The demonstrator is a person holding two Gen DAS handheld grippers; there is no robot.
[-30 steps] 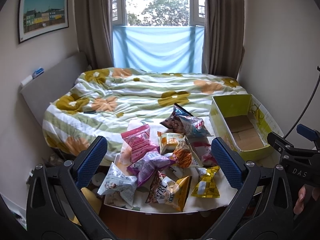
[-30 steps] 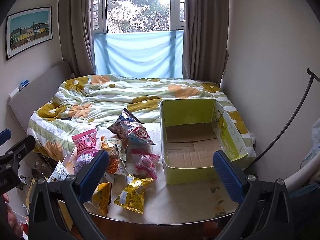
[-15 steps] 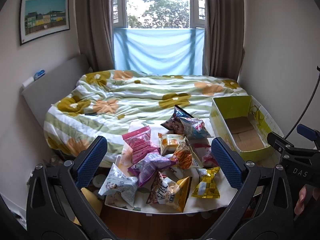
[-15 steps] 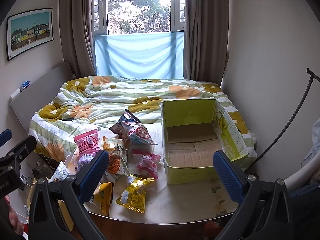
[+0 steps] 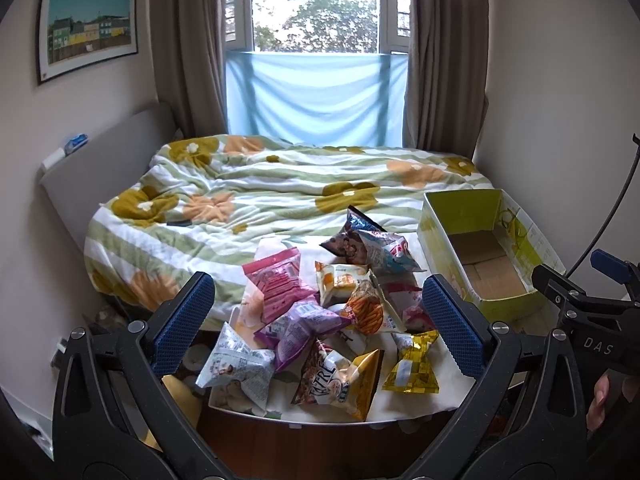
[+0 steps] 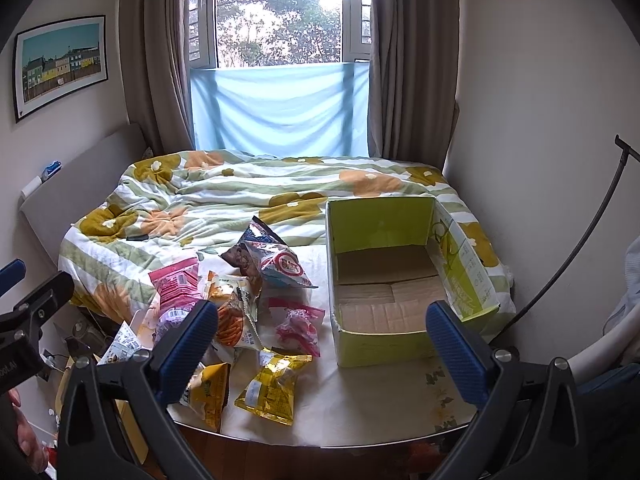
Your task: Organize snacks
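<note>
Several snack bags lie in a heap at the near end of the bed: a pink bag [image 5: 276, 282], a purple bag [image 5: 300, 326], a gold bag [image 5: 412, 368] and others. The heap also shows in the right wrist view, with the gold bag [image 6: 274, 386] nearest. An open yellow-green cardboard box [image 6: 380, 344] stands empty to the right of the heap; it also shows in the left wrist view [image 5: 508, 308]. My left gripper [image 5: 318, 326] is open and empty in front of the heap. My right gripper [image 6: 320, 348] is open and empty in front of the box.
A flowered quilt [image 5: 248, 200] covers the far part of the bed. A grey headboard [image 5: 104, 160] runs along the left wall. A window with curtains is at the back. A black cable [image 6: 584, 240] leans at the right wall.
Both views have shifted slightly; the bed, snacks and box sit a little lower in frame. Nothing was picked up or moved.
</note>
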